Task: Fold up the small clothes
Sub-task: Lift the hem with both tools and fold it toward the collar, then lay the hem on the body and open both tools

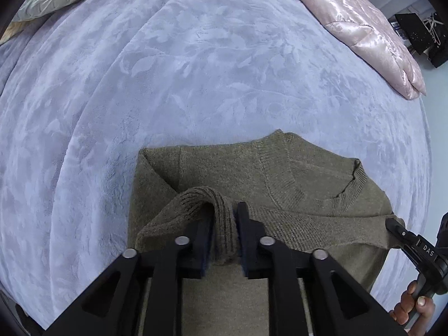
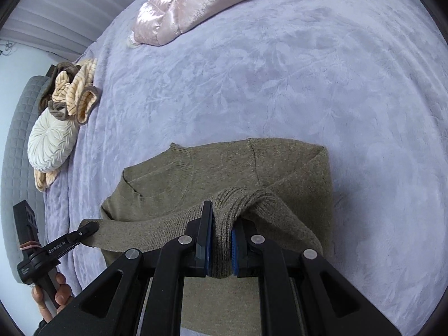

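An olive knit sweater (image 1: 280, 173) lies on the lilac bedspread (image 1: 168, 70) with its sleeves folded in. My left gripper (image 1: 224, 221) is shut on the ribbed hem at the sweater's left corner and lifts it over the body. My right gripper (image 2: 222, 218) is shut on the ribbed hem at the right corner of the sweater (image 2: 224, 168). Each gripper shows in the other's view, the right gripper (image 1: 392, 224) at the sweater's right edge, the left gripper (image 2: 89, 228) at its left edge. The hem is stretched between them.
A pink quilted blanket (image 1: 364, 28) lies at the far side of the bed. A pale round cushion (image 2: 53, 142) and a striped cream garment (image 2: 78, 92) sit by the grey headboard (image 2: 19, 140). Dark equipment (image 1: 414, 28) stands beyond the bed.
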`<state>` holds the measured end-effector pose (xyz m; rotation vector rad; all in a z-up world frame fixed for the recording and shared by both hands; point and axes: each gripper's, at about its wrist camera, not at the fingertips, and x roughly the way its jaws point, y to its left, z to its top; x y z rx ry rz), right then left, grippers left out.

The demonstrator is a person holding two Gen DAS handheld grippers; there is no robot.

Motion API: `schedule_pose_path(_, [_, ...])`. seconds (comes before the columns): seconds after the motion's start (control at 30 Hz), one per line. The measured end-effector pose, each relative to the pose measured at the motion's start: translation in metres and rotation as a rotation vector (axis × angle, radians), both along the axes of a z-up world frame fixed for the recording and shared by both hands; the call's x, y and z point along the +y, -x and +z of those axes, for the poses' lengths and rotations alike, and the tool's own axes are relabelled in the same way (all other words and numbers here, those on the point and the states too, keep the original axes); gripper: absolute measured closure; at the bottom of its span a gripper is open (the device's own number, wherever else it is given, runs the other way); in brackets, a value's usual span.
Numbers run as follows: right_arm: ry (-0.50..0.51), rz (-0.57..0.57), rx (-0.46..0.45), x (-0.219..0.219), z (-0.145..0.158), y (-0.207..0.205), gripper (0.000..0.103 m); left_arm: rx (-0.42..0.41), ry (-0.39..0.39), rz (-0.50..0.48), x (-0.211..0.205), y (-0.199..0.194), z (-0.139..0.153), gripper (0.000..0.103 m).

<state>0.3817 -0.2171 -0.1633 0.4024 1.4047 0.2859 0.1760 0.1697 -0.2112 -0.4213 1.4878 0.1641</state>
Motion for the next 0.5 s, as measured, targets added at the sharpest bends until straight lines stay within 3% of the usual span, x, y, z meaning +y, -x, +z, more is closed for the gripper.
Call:
schedule_pose_path(0.03, [0.004, -0.005, 0.010, 0.001, -0.006, -0.003, 0.091, 0.005, 0.006, 0.020, 0.004, -0.002, -0.003, 0.048])
schedule_pose_path(0.07, [0.010, -0.009, 0.016, 0.001, -0.010, -0.006, 0.091, 0.000, 0.020, 0.046, 0.009, -0.004, -0.004, 0.025])
schedule_pose_path(0.1, [0.016, -0.013, 0.021, 0.002, -0.014, -0.009, 0.091, -0.005, 0.027, 0.072, 0.014, -0.006, -0.003, 0.008])
schedule_pose_path(0.2, [0.023, -0.033, 0.046, 0.002, -0.024, -0.018, 0.085, -0.021, 0.114, 0.160, 0.033, -0.008, 0.001, 0.005])
schedule_pose_path(0.27, [0.026, -0.057, 0.059, 0.000, -0.028, -0.024, 0.078, -0.051, 0.122, 0.199, 0.045, -0.003, 0.012, 0.005])
schedule_pose_path(0.33, [0.041, -0.095, 0.032, -0.007, -0.023, -0.027, 0.059, -0.097, 0.091, 0.182, 0.047, 0.006, 0.029, 0.005])
schedule_pose_path(0.4, [0.062, -0.144, -0.013, -0.018, -0.009, -0.027, 0.045, -0.146, 0.013, 0.089, 0.034, 0.016, 0.045, 0.005])
schedule_pose_path(0.5, [0.117, -0.115, -0.124, -0.025, 0.019, -0.019, 0.044, -0.195, -0.076, -0.113, 0.000, 0.018, 0.053, 0.005])
